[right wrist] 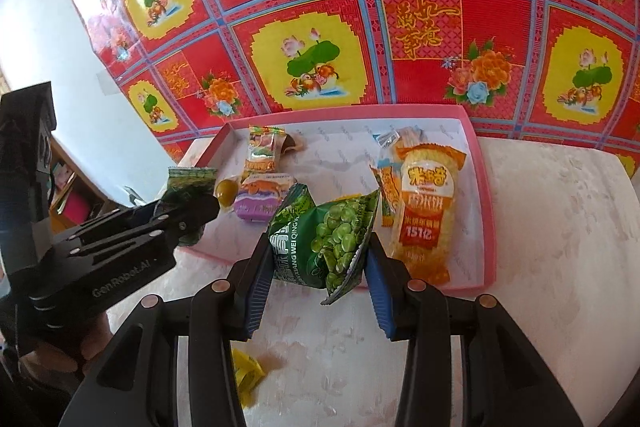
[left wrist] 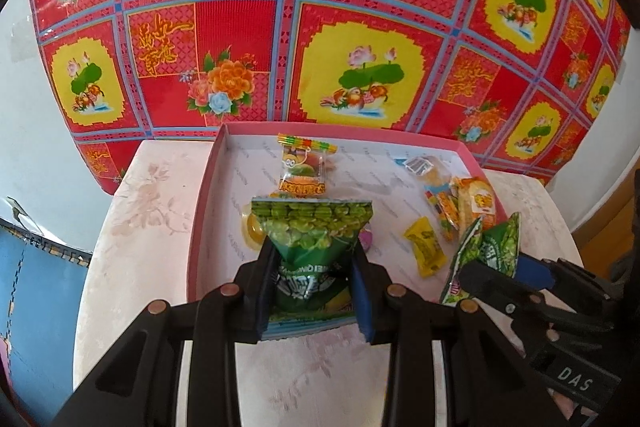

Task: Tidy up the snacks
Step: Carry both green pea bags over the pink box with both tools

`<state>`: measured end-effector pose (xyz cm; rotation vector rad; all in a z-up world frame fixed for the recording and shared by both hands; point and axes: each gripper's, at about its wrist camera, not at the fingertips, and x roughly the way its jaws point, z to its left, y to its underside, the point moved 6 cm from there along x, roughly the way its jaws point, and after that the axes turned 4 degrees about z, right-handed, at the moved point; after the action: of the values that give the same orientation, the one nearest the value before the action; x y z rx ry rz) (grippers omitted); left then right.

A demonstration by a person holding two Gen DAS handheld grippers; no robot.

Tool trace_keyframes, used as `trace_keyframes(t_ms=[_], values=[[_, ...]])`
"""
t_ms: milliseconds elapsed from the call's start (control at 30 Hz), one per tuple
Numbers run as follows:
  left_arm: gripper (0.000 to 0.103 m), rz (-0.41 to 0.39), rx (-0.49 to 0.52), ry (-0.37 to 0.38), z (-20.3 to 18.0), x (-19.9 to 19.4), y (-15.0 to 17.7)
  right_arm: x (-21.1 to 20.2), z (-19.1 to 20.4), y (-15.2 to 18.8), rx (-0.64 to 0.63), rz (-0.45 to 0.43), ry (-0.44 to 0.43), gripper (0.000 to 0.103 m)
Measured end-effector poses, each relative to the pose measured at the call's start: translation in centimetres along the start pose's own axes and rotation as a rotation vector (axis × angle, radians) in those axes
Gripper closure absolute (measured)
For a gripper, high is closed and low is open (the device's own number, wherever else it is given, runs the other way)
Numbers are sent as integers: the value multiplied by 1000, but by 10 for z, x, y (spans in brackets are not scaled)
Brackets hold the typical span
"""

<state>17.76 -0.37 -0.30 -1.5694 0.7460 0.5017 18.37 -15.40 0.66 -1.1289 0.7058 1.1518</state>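
Note:
My left gripper [left wrist: 314, 259] is shut on a green pea packet [left wrist: 312, 231] and holds it over the near left part of the pink tray [left wrist: 200, 195]. My right gripper [right wrist: 320, 259] is shut on a second green pea packet [right wrist: 332, 239], held above the tray's near edge [right wrist: 490, 211]. The right gripper also shows in the left wrist view [left wrist: 500, 275] with its packet [left wrist: 492, 247]. The left gripper shows in the right wrist view [right wrist: 192, 215] with its packet [right wrist: 188, 187]. In the tray lie an orange rice-cracker pack [right wrist: 428, 211], a purple snack [right wrist: 262, 199], a jelly cup [right wrist: 225, 191] and a small gummy packet [left wrist: 304, 167].
A yellow candy packet [left wrist: 426, 247] lies at the near right of the tray; in the right wrist view it [right wrist: 248, 375] shows under my fingers. The tray sits on a pale marble-look table [left wrist: 140, 227]. A red floral cloth [left wrist: 320, 27] hangs behind. Shelves [right wrist: 72, 187] stand at the left.

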Motion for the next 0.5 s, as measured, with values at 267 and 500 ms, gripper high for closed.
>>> trace_keyframes(t_ms=[267, 500], values=[[68, -4, 4, -6, 5, 16, -16, 16, -2, -16, 5, 7, 0, 58], [68, -5, 14, -7, 6, 28, -29, 31, -4, -27, 4, 24, 7, 58]])
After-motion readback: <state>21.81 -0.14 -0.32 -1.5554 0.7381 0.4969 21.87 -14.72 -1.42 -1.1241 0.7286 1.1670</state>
